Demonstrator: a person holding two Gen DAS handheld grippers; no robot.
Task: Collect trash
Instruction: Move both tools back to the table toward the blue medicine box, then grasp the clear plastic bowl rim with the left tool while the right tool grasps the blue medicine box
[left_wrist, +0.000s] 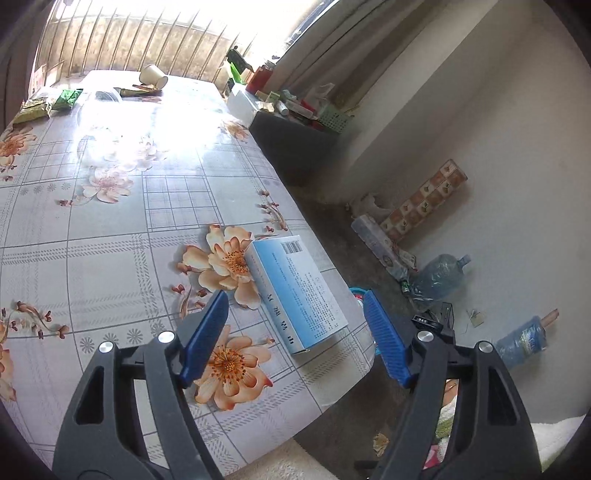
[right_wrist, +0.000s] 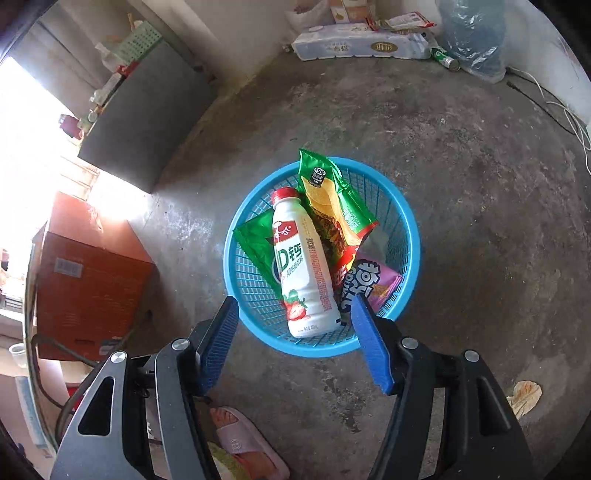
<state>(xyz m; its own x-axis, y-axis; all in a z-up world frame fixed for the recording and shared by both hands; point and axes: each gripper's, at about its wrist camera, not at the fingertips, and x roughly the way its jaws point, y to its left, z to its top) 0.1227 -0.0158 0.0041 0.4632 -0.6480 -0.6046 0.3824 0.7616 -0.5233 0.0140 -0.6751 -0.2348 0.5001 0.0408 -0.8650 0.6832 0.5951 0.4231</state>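
Trash sits gathered in a round blue mesh basket (right_wrist: 402, 236) on the bare concrete floor: one white strawberry-milk bottle (right_wrist: 304, 266) with a red cap lies lengthwise across the middle, with one green chip bag (right_wrist: 334, 195) beside it toward the basket's far rim, a second green wrapper (right_wrist: 255, 245) tucked under the bottle's other side, and one purple snack packet (right_wrist: 373, 282) near the rim closest to the camera. The right gripper (right_wrist: 295, 314) hangs above the basket's near rim with its two blue-padded fingers (right_wrist: 371, 347) spread wide apart, gripping nothing; the bottle shows in the gap below them, untouched. On the flowered tablecloth (left_wrist: 110, 258), one pale blue carton (left_wrist: 299, 291) printed with a barcode and fine text lies flat near the table's edge. The left gripper (left_wrist: 295, 317) hovers just short of that carton, its jaws also wide apart, one pad on each side of the carton's near end without pressing on it. Beyond the carton, at the table's far end, lie one tipped paper cup (left_wrist: 153, 75) and two green packets (left_wrist: 50, 105).
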